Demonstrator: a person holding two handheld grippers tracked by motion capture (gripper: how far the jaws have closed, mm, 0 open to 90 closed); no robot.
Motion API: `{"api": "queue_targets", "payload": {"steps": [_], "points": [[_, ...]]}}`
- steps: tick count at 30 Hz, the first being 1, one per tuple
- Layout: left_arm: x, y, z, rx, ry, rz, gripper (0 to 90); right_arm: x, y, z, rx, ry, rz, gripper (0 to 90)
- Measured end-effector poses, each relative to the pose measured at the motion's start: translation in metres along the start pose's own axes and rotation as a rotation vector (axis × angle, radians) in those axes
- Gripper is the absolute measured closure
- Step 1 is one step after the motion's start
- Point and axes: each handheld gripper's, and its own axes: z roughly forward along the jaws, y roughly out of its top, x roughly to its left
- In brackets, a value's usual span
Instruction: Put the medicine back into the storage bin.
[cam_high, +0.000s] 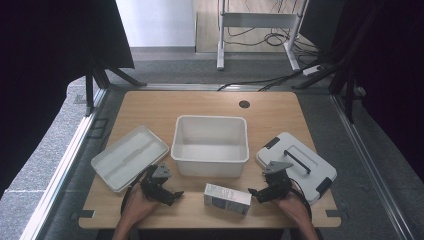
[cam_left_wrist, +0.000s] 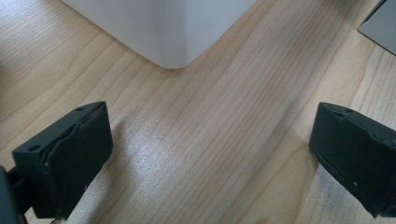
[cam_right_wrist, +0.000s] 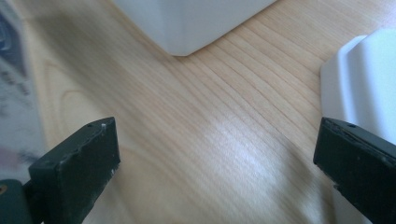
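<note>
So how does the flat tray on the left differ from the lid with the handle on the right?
The tray lies left of the bin, plain white, with a raised rim and a faint ridge along its middle. The lid lies right of the bin and carries a black handle on top and black clips at two ends; the tray has none. Both are white, roughly rectangular, flat on the table and set askew.

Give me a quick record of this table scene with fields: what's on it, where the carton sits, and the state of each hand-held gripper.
surface: wooden table
centre: white bin, looks empty
left of bin: white tray
right of bin: white lid with dark handle
front edge: small carton, lying between the grippers, untouched
left hand-held gripper: open, holding nothing
right hand-held gripper: open, holding nothing
</note>
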Motion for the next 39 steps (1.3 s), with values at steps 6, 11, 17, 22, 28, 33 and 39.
{"api": "queue_targets", "payload": {"steps": [6,11,17,22,28,33,39], "points": [[0.0,0.0,0.0,0.0,0.005,-0.004,0.0,0.007,0.002,-0.021,0.052,0.012,-0.059,0.5],[0.0,0.0,0.0,0.001,0.009,-0.008,0.0,0.016,-0.001,-0.036,0.12,0.019,-0.113,0.0],[0.001,0.0,0.0,0.002,0.011,-0.007,0.0,0.034,0.002,-0.05,0.185,0.072,-0.159,0.0],[0.001,0.0,0.0,0.002,0.012,-0.009,0.0,0.05,0.015,-0.053,0.249,0.121,-0.182,0.0],[0.001,0.0,0.0,0.001,0.013,-0.009,0.0,0.068,0.041,-0.051,0.303,0.149,-0.223,0.0],[0.001,0.0,0.0,0.002,0.013,-0.009,0.0,0.081,0.065,-0.037,0.355,0.166,-0.262,3.9],[0.001,0.0,0.0,0.001,0.013,-0.009,0.0,0.096,0.087,-0.011,0.432,0.169,-0.335,11.3]]}}
